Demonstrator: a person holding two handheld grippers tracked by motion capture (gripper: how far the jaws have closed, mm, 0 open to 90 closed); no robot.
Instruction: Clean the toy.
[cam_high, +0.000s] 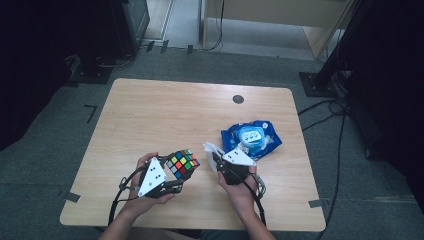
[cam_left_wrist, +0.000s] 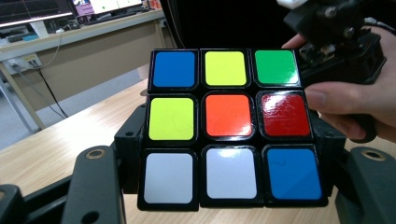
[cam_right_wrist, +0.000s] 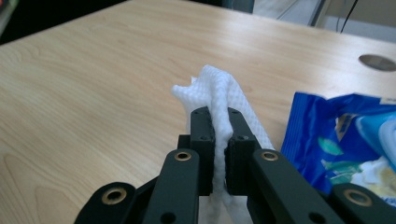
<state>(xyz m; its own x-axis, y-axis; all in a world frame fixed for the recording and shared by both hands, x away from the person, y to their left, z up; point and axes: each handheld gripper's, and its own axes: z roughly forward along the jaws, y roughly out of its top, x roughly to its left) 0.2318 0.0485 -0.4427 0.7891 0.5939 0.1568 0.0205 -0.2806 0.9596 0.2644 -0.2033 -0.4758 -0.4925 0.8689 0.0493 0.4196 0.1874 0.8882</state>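
At a wooden table (cam_high: 150, 110), the left gripper (cam_high: 167, 186) clamped a scrambled puzzle cube (cam_high: 182, 164) just above the near edge, while the right gripper (cam_high: 216, 159), jaws pinched on a white wet wipe (cam_right_wrist: 219, 93), hovered beside the cube, a blue wipe packet (cam_high: 252, 137) just behind; wiping well likely meant holding the cube steady and pressing lightly

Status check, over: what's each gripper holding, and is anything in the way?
Left gripper shut on multicoloured puzzle cube. Right gripper shut on white textured wipe. Blue wipe packet lies just beyond right gripper; nothing between wipe and cube.
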